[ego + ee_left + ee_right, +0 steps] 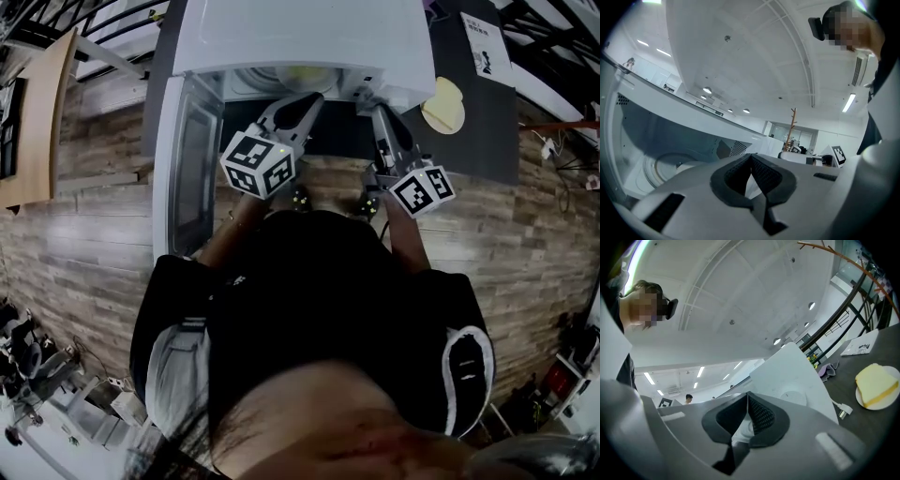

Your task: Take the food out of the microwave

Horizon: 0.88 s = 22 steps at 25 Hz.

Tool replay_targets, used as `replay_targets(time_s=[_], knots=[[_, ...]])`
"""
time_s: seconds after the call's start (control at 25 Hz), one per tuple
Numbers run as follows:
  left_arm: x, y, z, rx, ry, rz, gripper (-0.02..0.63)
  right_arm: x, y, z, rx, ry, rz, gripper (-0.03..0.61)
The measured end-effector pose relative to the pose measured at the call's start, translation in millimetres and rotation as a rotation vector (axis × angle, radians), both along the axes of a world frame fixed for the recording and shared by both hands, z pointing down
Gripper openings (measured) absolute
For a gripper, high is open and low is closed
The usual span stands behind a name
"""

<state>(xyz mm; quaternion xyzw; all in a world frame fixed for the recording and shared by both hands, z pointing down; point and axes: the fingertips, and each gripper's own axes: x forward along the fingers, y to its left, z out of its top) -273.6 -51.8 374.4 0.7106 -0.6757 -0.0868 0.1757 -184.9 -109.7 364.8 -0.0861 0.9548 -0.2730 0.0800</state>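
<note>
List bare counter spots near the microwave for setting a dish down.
Best: the dark counter right of the microwave, between the plate and the near edge. The strip before the microwave mouth is narrow, crowded by the left hand-held gripper and the right hand-held gripper. The open door blocks the left side.

The boxy white microwave [300,37] has a smooth, faintly glossy casing. The dark grey tabletop [473,141] to its right looks matt. The brown plank floor [84,253] shows wood grain. On the left gripper [751,155], the black pads [765,173] are ribbed.
</note>
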Motion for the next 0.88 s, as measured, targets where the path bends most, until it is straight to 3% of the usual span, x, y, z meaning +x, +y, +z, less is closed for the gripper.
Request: replay_targets(time_s=[0.88], knots=[[-10,23,3,0.015,0.019,0.017,0.006,-18,29,10,-0.035,0.021,-0.013,-0.005]])
